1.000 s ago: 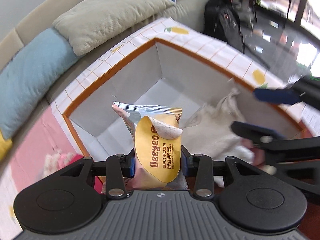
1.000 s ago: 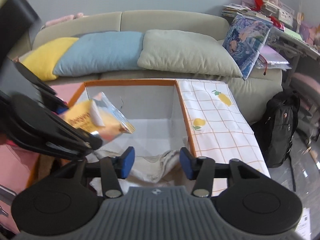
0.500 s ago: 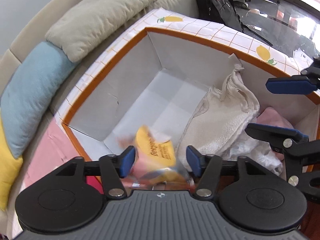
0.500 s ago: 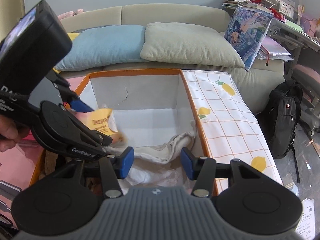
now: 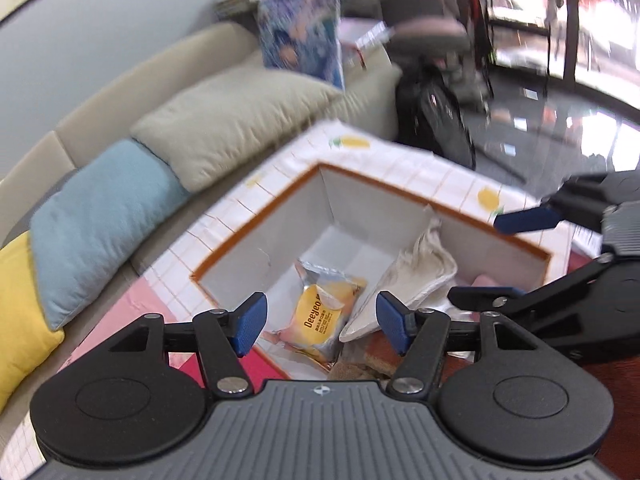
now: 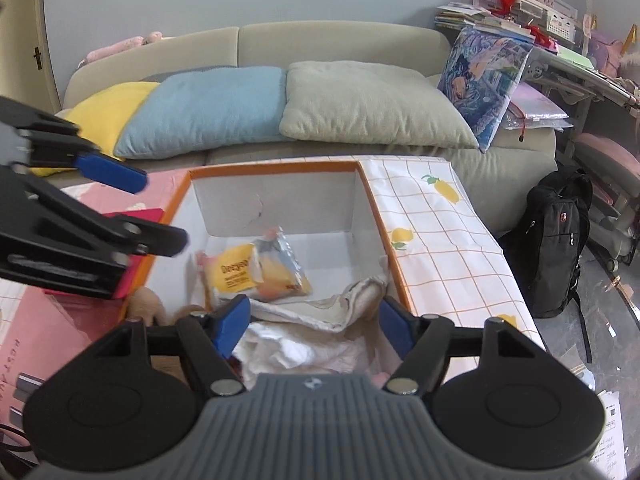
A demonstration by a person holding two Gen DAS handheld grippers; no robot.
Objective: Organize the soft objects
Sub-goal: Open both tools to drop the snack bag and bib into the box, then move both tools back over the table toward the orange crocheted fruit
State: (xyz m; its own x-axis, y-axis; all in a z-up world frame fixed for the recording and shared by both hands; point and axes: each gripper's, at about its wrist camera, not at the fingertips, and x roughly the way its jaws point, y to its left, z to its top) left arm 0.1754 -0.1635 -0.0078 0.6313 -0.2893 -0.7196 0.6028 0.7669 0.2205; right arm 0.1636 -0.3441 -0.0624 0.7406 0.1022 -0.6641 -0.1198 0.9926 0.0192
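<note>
The wipes pack has a glossy, crinkled foil-like film wrapper, the box has matt white card walls, the towel is soft cream cloth, and both grippers' fingers carry matt blue pads on smooth black plastic.

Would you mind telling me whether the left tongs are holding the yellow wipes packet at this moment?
No, the left tongs are open and empty, and the yellow wipes packet lies on the floor of the storage box below them.
</note>
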